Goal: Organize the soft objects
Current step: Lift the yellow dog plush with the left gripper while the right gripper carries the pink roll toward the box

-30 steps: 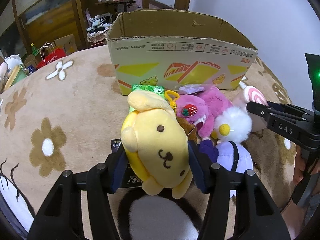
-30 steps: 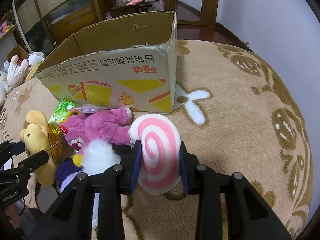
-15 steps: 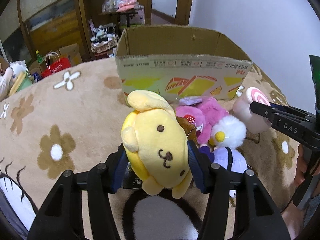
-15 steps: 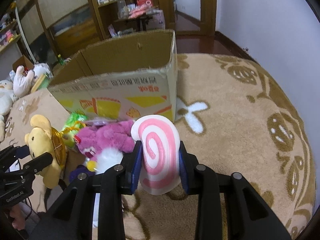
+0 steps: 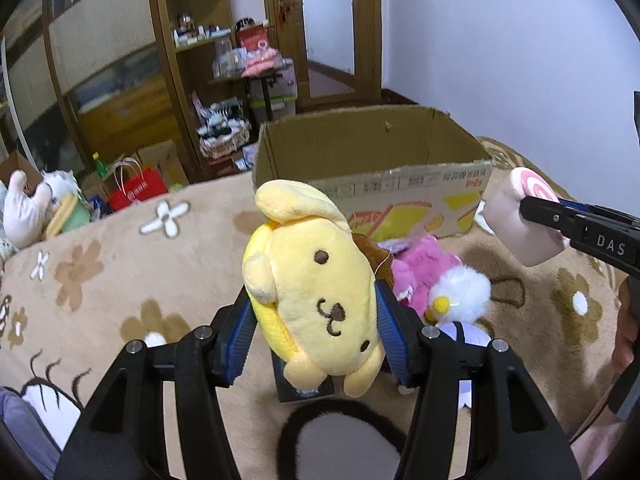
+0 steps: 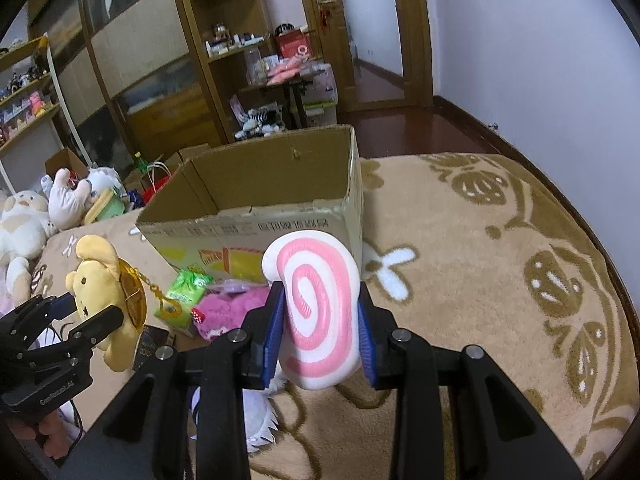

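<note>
My left gripper (image 5: 316, 332) is shut on a yellow dog plush (image 5: 316, 288) and holds it above the blanket; the plush also shows in the right wrist view (image 6: 106, 292). My right gripper (image 6: 320, 332) is shut on a pink-and-white swirl plush (image 6: 316, 308), raised in front of the open cardboard box (image 6: 256, 216). From the left wrist view, the swirl plush (image 5: 516, 224) is at the right, near the box (image 5: 372, 148). A pink plush (image 5: 420, 268) and a white fluffy duck plush (image 5: 456, 292) lie on the blanket below.
A beige flower-patterned blanket (image 6: 500, 260) covers the surface. A green packet (image 6: 186, 290) lies by the box front. White plush toys (image 6: 24, 224) lie at the far left. Wooden shelves (image 6: 224, 40) and a red bag (image 5: 138, 188) stand behind. A white wall is to the right.
Both grippers have risen with their plushes, so the box's open inside now shows. The toys on the blanket sit lower in view.
</note>
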